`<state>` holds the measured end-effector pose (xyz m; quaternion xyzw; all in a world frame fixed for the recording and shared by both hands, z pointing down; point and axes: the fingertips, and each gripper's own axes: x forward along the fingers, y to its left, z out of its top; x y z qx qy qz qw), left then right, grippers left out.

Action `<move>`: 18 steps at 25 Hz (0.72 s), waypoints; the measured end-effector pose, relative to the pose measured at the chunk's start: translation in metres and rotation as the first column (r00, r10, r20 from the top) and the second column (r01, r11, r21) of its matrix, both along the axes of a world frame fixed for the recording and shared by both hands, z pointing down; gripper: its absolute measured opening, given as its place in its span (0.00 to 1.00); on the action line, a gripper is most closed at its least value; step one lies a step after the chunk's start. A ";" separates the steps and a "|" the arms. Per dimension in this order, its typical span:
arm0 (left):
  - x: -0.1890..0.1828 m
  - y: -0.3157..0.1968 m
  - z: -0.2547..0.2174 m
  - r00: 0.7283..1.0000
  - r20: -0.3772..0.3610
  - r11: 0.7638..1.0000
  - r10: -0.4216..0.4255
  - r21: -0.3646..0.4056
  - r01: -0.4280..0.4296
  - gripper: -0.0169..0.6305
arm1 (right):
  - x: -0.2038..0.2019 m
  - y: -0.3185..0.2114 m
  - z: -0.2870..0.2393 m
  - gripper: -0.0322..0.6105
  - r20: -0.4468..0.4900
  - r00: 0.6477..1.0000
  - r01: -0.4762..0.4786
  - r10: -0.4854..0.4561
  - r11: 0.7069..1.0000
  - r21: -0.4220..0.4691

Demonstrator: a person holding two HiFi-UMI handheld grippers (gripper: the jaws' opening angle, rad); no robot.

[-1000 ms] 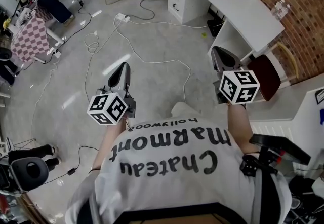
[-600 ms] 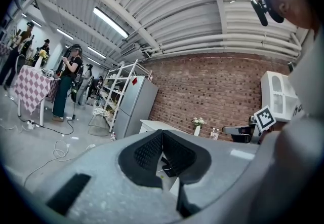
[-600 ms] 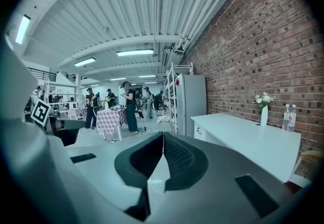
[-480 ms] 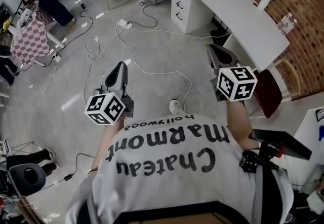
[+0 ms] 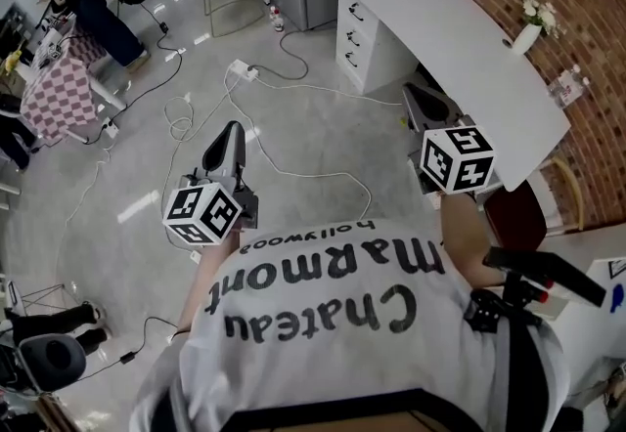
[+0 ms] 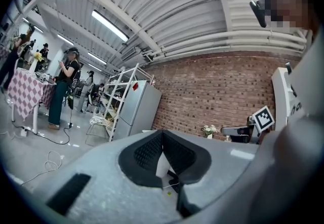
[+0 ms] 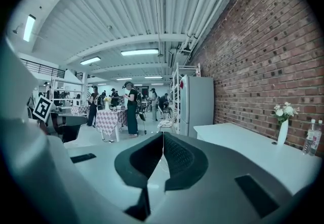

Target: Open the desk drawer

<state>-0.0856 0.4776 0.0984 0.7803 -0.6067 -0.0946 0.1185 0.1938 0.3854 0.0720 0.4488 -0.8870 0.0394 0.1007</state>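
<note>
The right gripper (image 5: 419, 100) covers part of the desk (image 5: 440, 20) — the chair (image 5: 516, 213) under it shows only partly.

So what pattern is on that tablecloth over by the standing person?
Pinkish and white checks. The tablecloth shows best in the head view.

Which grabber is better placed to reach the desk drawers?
Probably the right gripper: it hangs beside the white desk, nearer its drawers, while the left gripper is out over the floor. Both are shut.
</note>
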 end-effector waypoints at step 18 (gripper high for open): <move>0.019 -0.108 0.037 0.999 -0.004 0.998 -0.032 -0.062 0.031 0.05 | 0.009 -0.112 0.043 0.07 -0.015 0.999 0.043 -0.044 0.997 -0.066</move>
